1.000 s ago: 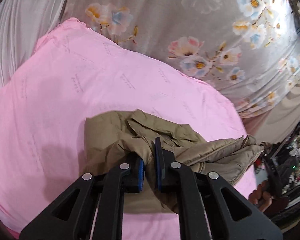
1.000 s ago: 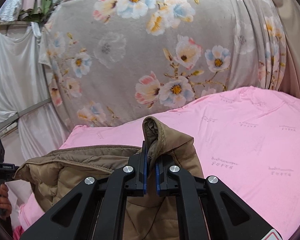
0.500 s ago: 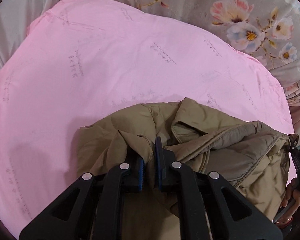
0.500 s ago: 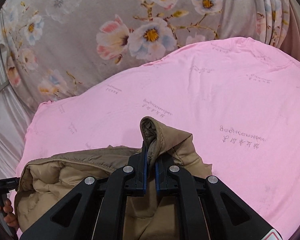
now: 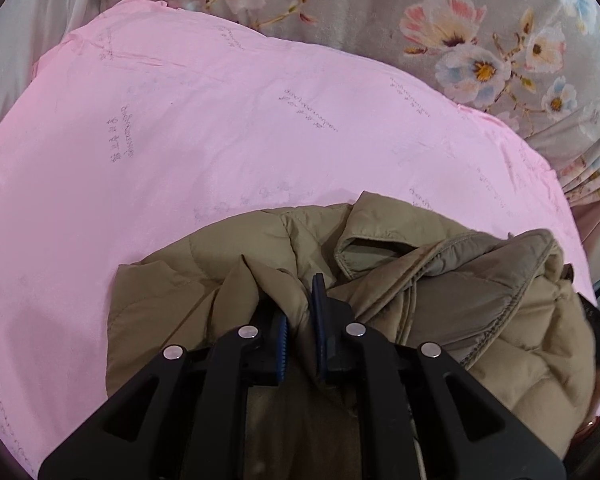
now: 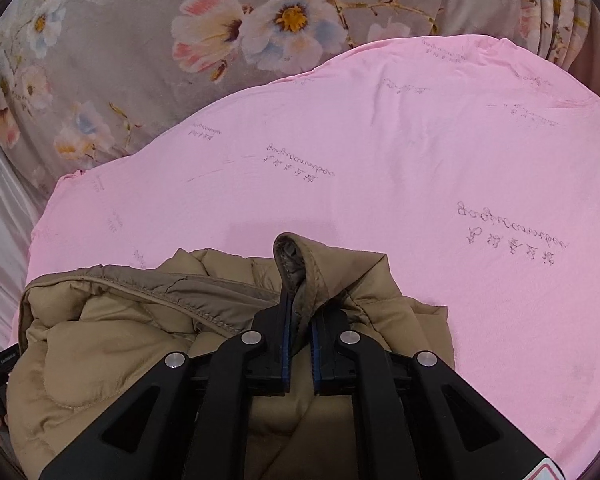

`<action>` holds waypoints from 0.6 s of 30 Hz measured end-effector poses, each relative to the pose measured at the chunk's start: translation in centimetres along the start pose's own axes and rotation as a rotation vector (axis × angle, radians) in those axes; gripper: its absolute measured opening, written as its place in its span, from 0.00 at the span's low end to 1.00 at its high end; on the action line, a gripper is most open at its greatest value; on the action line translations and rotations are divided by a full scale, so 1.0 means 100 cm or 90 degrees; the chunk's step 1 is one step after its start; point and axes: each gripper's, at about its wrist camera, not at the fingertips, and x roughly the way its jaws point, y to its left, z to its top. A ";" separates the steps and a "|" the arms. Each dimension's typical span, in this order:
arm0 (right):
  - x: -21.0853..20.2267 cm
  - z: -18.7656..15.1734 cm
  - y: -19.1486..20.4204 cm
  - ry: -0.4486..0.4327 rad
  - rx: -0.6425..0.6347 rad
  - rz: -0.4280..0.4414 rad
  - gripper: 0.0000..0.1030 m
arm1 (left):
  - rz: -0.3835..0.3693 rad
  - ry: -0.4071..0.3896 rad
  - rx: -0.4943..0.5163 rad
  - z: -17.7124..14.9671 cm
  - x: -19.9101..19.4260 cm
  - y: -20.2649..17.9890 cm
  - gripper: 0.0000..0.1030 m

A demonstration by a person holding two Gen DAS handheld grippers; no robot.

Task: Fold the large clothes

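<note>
A tan quilted puffer jacket (image 5: 440, 304) lies bunched at the near edge of a pink sheet (image 5: 220, 128). My left gripper (image 5: 300, 300) is shut on a fold of the jacket's fabric, which rises between its blue pads. In the right wrist view the same jacket (image 6: 112, 336) spreads to the left, and my right gripper (image 6: 299, 300) is shut on a hemmed edge of it that sticks up past the fingertips. Both grippers hold the jacket low over the sheet (image 6: 420, 184).
A grey curtain with a flower print (image 5: 440, 20) hangs behind the pink sheet; it also shows in the right wrist view (image 6: 220, 28). White fabric (image 6: 0, 216) hangs at the left. The sheet's edge falls away at the right (image 5: 572, 216).
Both grippers have come down and forward with the jacket, so it now rests lower on the pink sheet and more of the sheet fills each view. Both grips are unchanged.
</note>
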 end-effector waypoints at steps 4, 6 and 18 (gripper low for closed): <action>-0.045 0.001 -0.007 -0.052 0.029 0.028 0.38 | -0.036 -0.023 -0.018 0.001 -0.045 0.012 0.24; -0.076 0.001 -0.009 -0.093 0.037 0.034 0.51 | -0.037 -0.056 -0.004 0.000 -0.072 0.012 0.46; -0.087 -0.017 0.113 -0.070 -0.210 0.007 0.01 | 0.084 -0.113 0.229 -0.007 -0.083 -0.079 0.30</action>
